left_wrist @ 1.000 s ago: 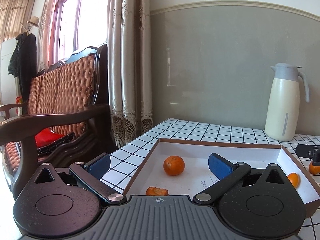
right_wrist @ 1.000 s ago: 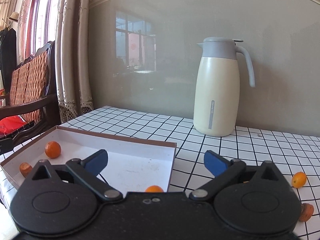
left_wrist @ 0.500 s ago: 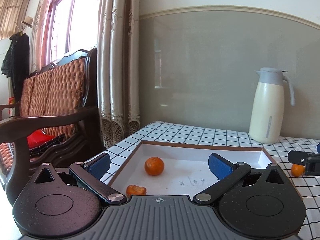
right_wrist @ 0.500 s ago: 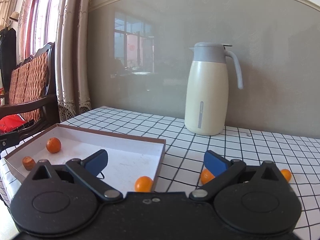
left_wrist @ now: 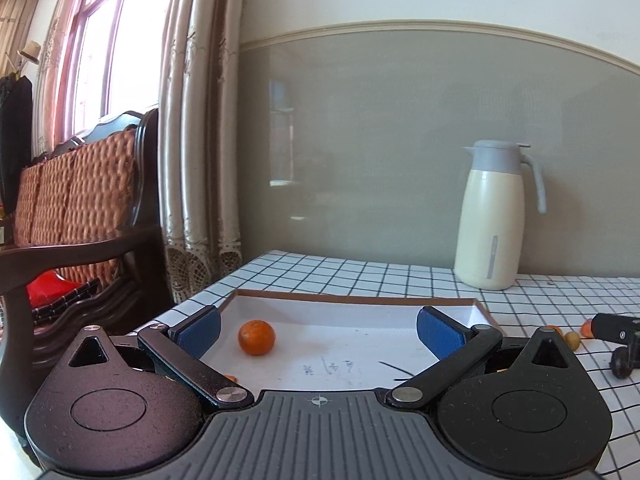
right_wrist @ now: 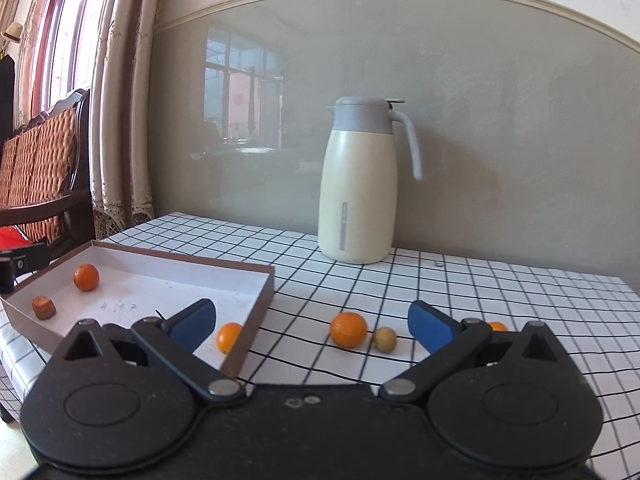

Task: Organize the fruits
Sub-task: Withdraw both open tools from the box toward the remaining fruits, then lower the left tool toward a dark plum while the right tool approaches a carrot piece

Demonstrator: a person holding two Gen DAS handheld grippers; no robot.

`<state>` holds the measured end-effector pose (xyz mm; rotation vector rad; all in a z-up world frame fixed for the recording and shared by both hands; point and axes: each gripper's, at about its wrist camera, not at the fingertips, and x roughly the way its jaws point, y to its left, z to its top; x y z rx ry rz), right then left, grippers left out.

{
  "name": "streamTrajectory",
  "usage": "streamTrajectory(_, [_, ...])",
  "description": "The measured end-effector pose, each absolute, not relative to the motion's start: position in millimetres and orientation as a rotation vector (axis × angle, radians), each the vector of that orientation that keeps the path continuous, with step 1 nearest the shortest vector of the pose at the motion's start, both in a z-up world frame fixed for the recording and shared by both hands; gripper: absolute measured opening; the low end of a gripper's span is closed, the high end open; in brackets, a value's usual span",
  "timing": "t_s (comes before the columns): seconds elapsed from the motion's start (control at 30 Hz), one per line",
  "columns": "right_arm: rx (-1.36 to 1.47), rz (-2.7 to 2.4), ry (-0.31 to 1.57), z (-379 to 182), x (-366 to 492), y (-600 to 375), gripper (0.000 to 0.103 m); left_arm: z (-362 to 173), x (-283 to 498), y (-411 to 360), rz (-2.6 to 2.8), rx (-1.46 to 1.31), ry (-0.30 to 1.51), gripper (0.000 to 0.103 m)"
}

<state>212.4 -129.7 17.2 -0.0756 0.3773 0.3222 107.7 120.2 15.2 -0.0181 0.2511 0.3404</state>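
Left wrist view: the left gripper [left_wrist: 319, 332] hangs over the near edge of a shallow white box [left_wrist: 356, 300] with brown walls, its blue fingers [left_wrist: 199, 330] spread wide with nothing between them. A round orange [left_wrist: 256, 337] sits on the box floor toward the left finger, apart from it. A sliver of a second orange piece [left_wrist: 231, 378] peeks out beside the left finger arm, mostly hidden. The box rests on a table [left_wrist: 360, 276] covered in a black-and-white grid cloth. A cream jug with a grey lid [left_wrist: 494, 216] stands at the back by the wall. At the right edge the tip of the right gripper [left_wrist: 616, 326] shows, with small fruits [left_wrist: 572, 339] just beside it. A wooden bench [left_wrist: 80, 200] and curtains [left_wrist: 196, 140] stand off to the left.

Right wrist view: the right gripper's [right_wrist: 314, 326] fingers [right_wrist: 430, 326] are likewise wide apart and hold nothing. Between them on the cloth lie an orange [right_wrist: 348, 329] and, just beside it, a small brownish-green fruit [right_wrist: 385, 339]. Another orange [right_wrist: 497, 325] is partly hidden behind the right finger. Inside the box a small orange [right_wrist: 229, 336] lies by the near right wall, with two more [right_wrist: 86, 277] in the far left part.
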Motion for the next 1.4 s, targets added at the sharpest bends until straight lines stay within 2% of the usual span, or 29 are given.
streamTrajectory(0.73, [-0.11, 0.173, 0.393, 9.0, 198.7, -207.3, 0.097, 11.8, 121.0, 25.0, 0.142, 0.052, 0.259, 0.103])
streamTrajectory(1.4, [-0.071, 0.066, 0.49, -15.9, 221.2, -283.9, 0.095, -19.5, 168.9, -68.4, -0.031, 0.088, 0.353, 0.103])
